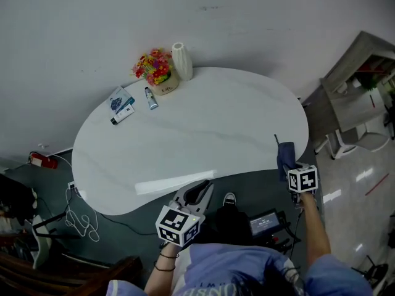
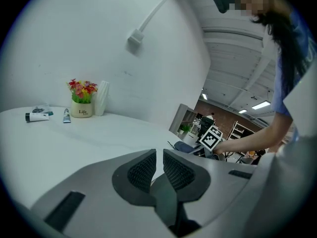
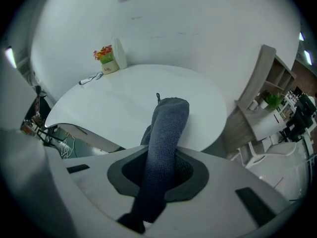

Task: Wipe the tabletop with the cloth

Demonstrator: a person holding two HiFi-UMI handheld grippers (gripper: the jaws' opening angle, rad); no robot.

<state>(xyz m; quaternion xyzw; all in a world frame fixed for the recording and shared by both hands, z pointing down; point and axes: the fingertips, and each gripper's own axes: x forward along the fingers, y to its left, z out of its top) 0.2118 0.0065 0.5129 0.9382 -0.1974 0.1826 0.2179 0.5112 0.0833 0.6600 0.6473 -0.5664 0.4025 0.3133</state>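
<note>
Far out: right gripper (image 3: pixel 161 170) with cloth (image 3: pixel 166 128)

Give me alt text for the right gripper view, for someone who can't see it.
The right tongs grip a dark blue cloth that stands up over the near edge of a white oval table. At its far side stand flowers and a white vase.

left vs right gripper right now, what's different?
Grip: the left gripper has its jaws almost together with nothing between them, while the right gripper is clamped on the dark cloth.
Place: the left gripper sits at the middle of the near edge of the table, the right gripper at the table's right end.
Shared: both carry a marker cube, and both point towards the tabletop.
</note>
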